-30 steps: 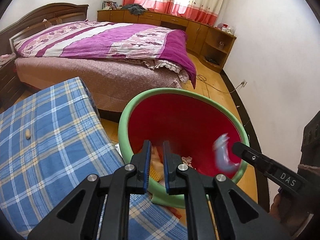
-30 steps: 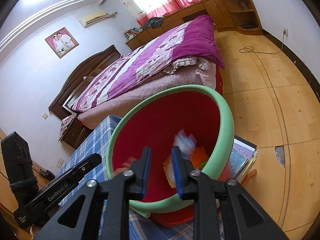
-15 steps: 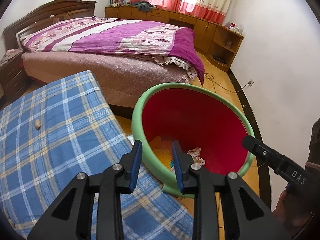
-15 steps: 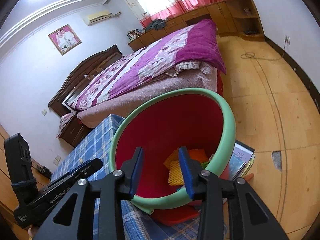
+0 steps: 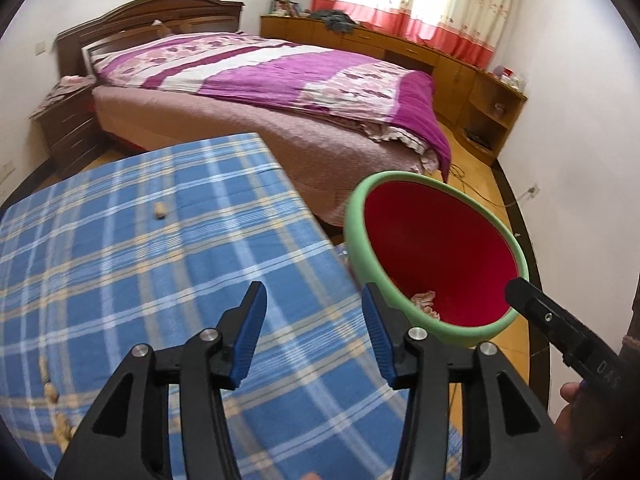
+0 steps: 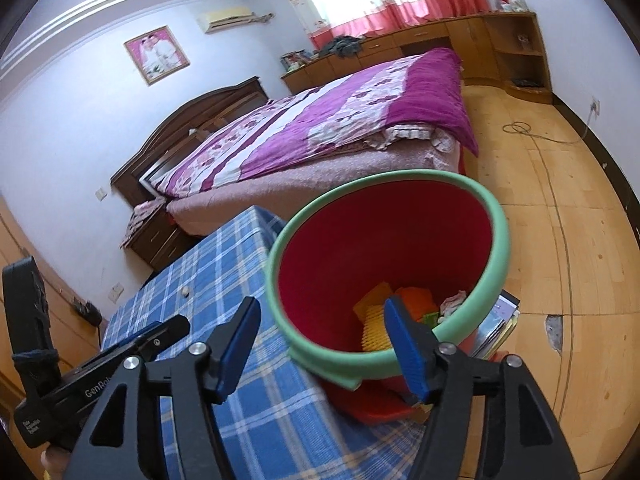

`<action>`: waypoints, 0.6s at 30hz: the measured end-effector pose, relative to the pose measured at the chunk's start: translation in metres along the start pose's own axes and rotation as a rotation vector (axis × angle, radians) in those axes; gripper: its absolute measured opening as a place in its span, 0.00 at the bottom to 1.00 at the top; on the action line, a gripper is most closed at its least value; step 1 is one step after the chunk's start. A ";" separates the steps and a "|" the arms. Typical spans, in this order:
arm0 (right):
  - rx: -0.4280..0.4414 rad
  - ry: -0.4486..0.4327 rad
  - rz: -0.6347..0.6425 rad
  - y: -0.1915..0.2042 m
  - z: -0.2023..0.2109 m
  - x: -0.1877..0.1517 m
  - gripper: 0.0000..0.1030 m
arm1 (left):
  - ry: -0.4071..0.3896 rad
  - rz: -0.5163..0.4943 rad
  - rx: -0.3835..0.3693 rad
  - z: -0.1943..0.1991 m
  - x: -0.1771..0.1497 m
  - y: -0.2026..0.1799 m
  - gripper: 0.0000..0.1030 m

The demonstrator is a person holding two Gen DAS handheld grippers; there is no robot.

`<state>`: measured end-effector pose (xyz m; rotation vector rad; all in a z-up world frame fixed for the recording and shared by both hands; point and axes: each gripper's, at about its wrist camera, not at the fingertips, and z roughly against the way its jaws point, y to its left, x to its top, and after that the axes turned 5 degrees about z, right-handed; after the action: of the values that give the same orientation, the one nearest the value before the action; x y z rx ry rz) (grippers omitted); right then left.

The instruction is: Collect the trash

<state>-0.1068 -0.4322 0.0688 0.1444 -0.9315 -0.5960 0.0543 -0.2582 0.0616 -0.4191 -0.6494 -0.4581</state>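
A red trash bin with a green rim [image 5: 356, 216] stands beside the blue plaid table [image 5: 120, 264]; it also shows in the right wrist view [image 6: 500, 224]. Crumpled paper [image 5: 424, 300] and orange and yellow wrappers [image 6: 416, 300] lie inside. A peanut shell [image 5: 160, 211] lies on the table, also seen in the right wrist view [image 6: 184, 290]. More shells [image 5: 50, 392] lie at the table's left edge. My left gripper [image 5: 314, 334] is open and empty over the table's right edge. My right gripper [image 6: 322, 340] is open and empty above the bin's near rim.
A bed with a purple quilt [image 5: 280, 76] stands behind the table. Wooden cabinets [image 5: 460, 72] line the far wall. A nightstand [image 5: 68, 124] is at the left. Books [image 6: 496, 320] lie on the wooden floor [image 6: 560, 220] beside the bin. A cable [image 6: 520, 128] trails on the floor.
Both grippers opened from nearly shut to wide. A pale scrap that was falling near the bin now lies inside. The left gripper swung left, over the table.
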 end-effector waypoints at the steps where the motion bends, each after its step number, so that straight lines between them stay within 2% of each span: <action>1: 0.002 0.002 0.011 0.005 0.001 -0.002 0.71 | -0.004 0.006 0.005 0.004 -0.002 0.004 0.49; 5: 0.015 0.007 0.049 0.023 0.008 -0.010 0.72 | -0.027 0.033 0.029 0.021 -0.008 0.019 0.49; 9: 0.018 0.005 0.092 0.041 0.015 -0.016 0.80 | -0.052 0.055 0.057 0.037 -0.014 0.033 0.49; 18: 0.033 0.001 0.161 0.076 0.028 -0.031 0.85 | -0.100 0.102 0.134 0.067 -0.027 0.060 0.49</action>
<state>-0.1108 -0.3489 0.0914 0.0984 -0.9430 -0.4317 0.0350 -0.1673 0.0789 -0.3479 -0.7469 -0.2963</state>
